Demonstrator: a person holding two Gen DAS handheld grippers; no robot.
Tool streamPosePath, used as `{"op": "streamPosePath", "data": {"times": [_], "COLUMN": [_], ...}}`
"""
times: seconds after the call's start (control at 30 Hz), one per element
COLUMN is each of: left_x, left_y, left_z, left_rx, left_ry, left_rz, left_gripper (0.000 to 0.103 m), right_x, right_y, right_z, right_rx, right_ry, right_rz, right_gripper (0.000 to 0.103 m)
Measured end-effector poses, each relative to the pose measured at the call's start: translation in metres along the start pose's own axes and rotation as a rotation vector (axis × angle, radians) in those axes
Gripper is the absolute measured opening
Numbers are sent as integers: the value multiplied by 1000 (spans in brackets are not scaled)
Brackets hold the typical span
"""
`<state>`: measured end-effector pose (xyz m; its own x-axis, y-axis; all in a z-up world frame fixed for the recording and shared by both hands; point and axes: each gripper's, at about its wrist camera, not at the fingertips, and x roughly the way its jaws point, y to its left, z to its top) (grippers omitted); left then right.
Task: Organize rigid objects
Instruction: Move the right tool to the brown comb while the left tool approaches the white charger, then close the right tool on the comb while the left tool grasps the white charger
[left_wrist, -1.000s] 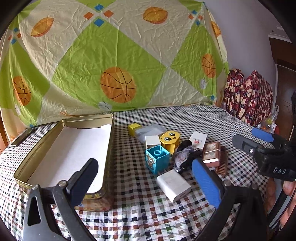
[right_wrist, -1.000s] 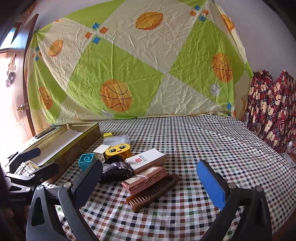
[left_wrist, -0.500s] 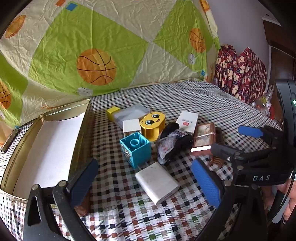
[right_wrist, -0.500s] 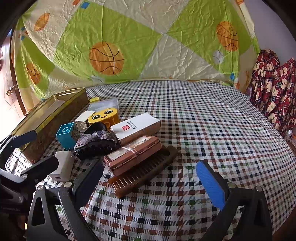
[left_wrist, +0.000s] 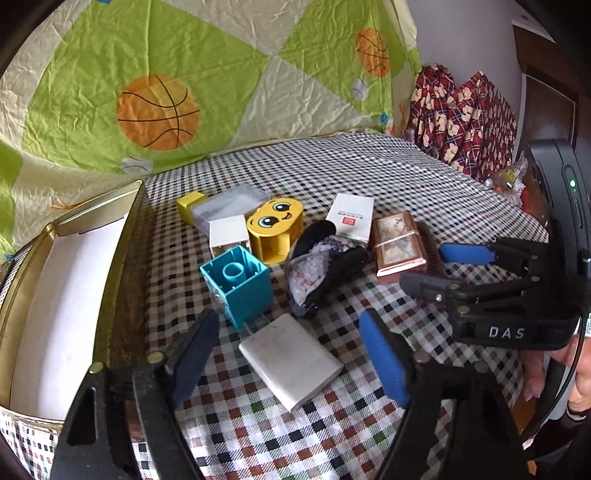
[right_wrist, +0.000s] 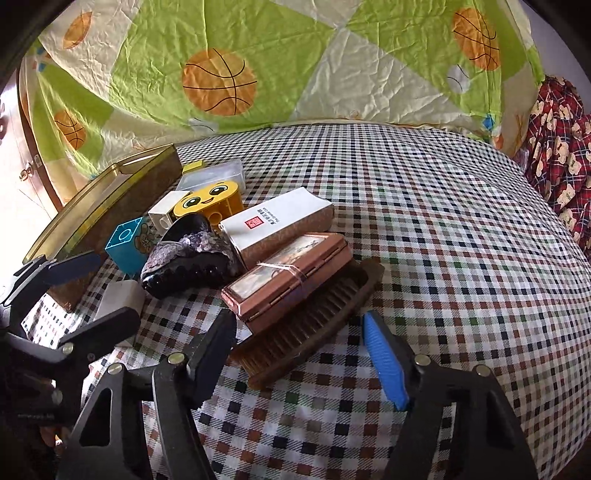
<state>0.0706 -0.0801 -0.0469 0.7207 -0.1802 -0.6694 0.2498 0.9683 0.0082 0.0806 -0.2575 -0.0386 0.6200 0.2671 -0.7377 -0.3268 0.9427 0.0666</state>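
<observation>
Between my left tool's (left_wrist: 286, 360) closing, still-empty jaws: white block (left_wrist: 290, 360). Before right tool (right_wrist: 299, 354), likewise closing, empty: comb (right_wrist: 310, 328). I'd centre pads first.

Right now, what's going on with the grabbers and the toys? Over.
Left hand-held gripper closing around white block, not gripping. Right hand-held gripper closing over brown comb. Tin box empty. Nothing blocking.

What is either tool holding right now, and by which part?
Nothing. Both tools' jaws are closing on air: the left tool above the white block, the right tool above the brush.
</observation>
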Motion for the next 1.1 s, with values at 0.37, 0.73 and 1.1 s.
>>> {"op": "streamPosePath", "data": {"times": [0.37, 0.73, 1.1], "left_x": [20, 27, 25], "left_y": [17, 22, 15], "left_z": [2, 7, 8], "left_rx": [-110, -125, -73], "left_ry": [121, 125, 120], "left_rz": [-101, -59, -68], "left_gripper": [87, 84, 57], "right_x": [-13, 8, 12], "right_y": [-25, -43, -38], "right_z": [-2, 31, 19], "right_rx": [50, 52, -18], "right_ry": [6, 30, 21], "right_rz": [111, -88, -71], "right_gripper": [63, 64, 27]}}
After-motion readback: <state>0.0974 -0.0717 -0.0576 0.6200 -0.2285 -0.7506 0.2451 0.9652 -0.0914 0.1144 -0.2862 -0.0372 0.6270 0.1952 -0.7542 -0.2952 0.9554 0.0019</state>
